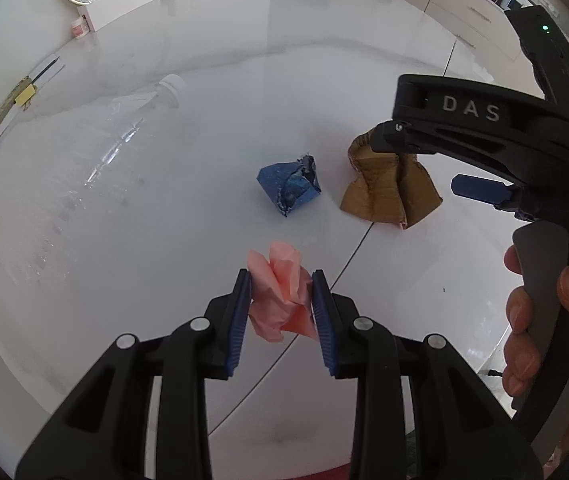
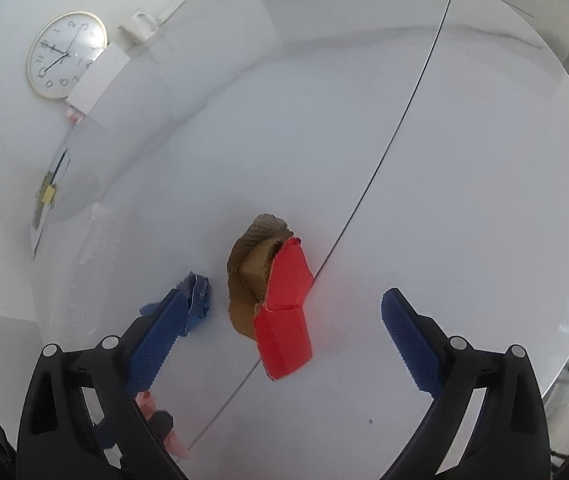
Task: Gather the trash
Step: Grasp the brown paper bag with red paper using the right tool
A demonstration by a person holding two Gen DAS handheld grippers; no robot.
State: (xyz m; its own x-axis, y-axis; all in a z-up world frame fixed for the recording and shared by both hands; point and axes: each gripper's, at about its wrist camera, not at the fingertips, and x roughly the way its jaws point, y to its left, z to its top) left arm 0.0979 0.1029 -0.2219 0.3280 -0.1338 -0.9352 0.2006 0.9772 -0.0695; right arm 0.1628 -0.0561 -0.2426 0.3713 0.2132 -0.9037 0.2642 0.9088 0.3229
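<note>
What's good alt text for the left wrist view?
The left hand-held gripper is shut on a crumpled pink paper above a white table. Beyond lie a blue paper wad and crumpled brown cardboard, with the open right hand-held gripper over the cardboard; a clear plastic bottle lies at left.

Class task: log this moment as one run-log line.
left gripper: shut on pink paper wad | right gripper: open over red-brown cardboard scrap

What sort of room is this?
Probably a home kitchen or dining area: a glossy white table, white drawer cabinets behind it, and a wall clock and mug on the table.
</note>
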